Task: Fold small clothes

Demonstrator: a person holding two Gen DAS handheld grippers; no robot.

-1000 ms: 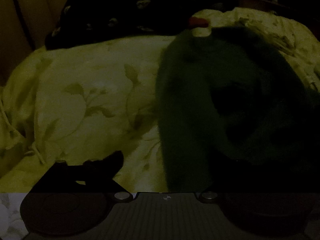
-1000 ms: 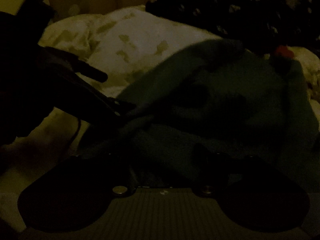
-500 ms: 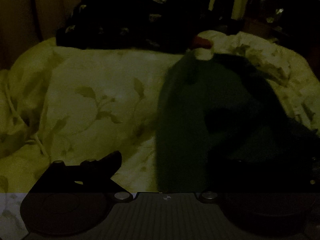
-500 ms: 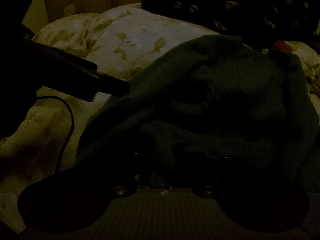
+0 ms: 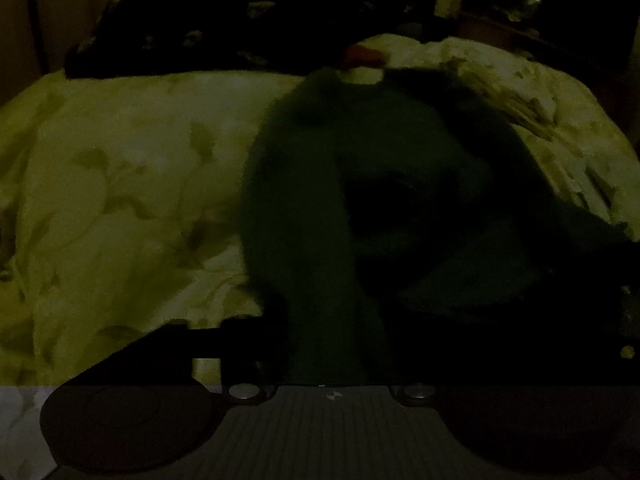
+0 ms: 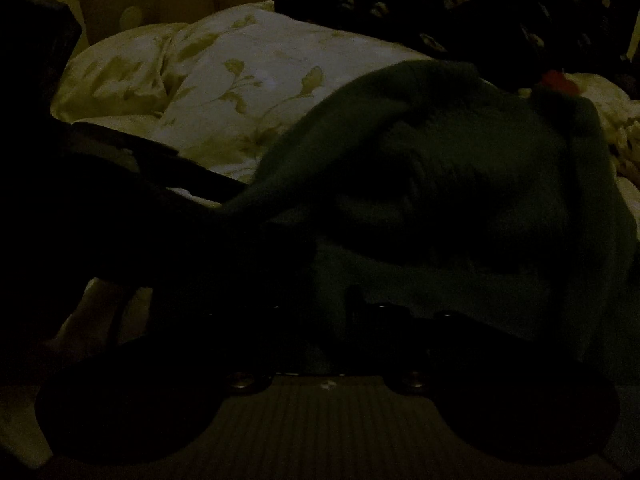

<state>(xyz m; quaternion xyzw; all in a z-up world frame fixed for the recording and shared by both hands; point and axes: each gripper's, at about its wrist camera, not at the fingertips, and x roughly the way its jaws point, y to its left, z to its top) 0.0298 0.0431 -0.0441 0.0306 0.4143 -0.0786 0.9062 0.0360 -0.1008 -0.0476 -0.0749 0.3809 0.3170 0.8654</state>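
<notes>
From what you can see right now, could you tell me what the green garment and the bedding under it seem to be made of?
Green garment: likely a soft fleece or thick knit; its surface looks fuzzy and matte, and it drapes in rounded folds. The dim light leaves the weave unclear.
Bedding: probably a thin woven cotton-like cover over padding; it is pale with a printed leaf pattern, smooth, lightly creased and puffy.

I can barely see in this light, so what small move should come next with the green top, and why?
Probably draw the near edge of the green top toward you to flatten it. It lies bunched in humps and shadowed folds on the leaf-print quilt. Whether either tool grips it is too dark to tell.
</notes>
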